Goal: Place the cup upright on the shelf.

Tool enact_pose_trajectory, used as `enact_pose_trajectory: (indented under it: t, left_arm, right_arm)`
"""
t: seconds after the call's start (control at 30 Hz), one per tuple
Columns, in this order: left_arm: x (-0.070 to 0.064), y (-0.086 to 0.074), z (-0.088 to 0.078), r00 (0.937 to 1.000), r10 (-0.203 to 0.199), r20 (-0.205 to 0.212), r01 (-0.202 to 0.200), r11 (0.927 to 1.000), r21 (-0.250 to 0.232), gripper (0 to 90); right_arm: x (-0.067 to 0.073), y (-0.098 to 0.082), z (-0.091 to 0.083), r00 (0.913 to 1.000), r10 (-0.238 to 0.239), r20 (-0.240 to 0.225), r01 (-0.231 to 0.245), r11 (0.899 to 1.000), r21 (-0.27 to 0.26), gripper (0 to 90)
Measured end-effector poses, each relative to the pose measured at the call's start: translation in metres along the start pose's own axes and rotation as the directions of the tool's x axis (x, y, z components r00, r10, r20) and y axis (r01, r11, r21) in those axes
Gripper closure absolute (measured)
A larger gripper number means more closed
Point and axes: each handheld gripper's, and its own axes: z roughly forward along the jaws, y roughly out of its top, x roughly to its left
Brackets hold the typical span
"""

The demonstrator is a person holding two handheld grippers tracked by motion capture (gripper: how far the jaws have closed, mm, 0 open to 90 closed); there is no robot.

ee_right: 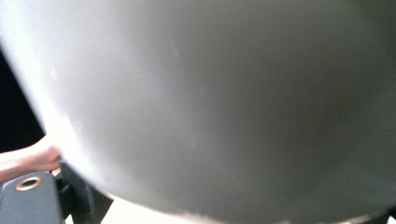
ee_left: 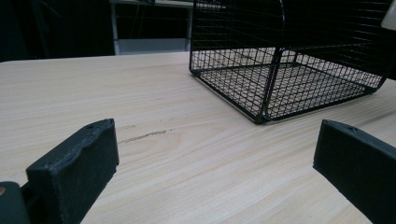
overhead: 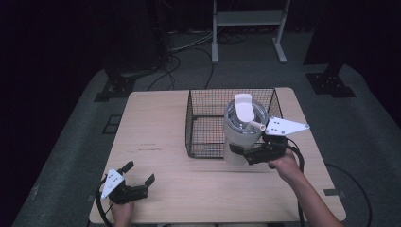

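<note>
While clamped low on its side in the right hand-held gripper (overhead: 247, 156), white tumbler (overhead: 242, 127) held upright above the wire basket's (overhead: 198, 118) near edge, likely for lowering in; left hand-held gripper (overhead: 139, 174) wide, idle on tabletop (overhead: 151, 123).

A pale grey cup (ee_right: 224, 107) looms right up close, blurred, with a dark jaw base poking in at bottom left.

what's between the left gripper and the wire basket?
Bare wooden tabletop. The left gripper view, looking past the left gripper and its open jaws, shows nothing before the wire basket; the high view agrees.
</note>
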Motion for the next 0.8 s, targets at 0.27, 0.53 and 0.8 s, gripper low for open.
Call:
enact_pose_trajectory:
  t: [0.27,0.53,0.8]
  left_arm:
    - [0.001,0.0,-0.001,1.0,-0.007,0.003,0.007,1.0,-0.006,0.0]
    - [0.001,0.0,-0.001,1.0,-0.007,0.005,0.007,0.9999,-0.008,0.0]
    - [0.002,0.0,-0.002,0.9999,-0.006,0.008,0.006,1.0,-0.004,0.0]
  right_arm:
    - [-0.014,0.023,0.017,0.9994,-0.026,0.024,0.026,1.0,0.002,9.3]
    - [-0.033,0.037,0.04,0.9995,-0.014,0.03,0.014,1.0,0.004,9.3]
    - [-0.052,0.043,0.065,0.9993,-0.022,0.03,0.021,0.999,0.04,9.3]
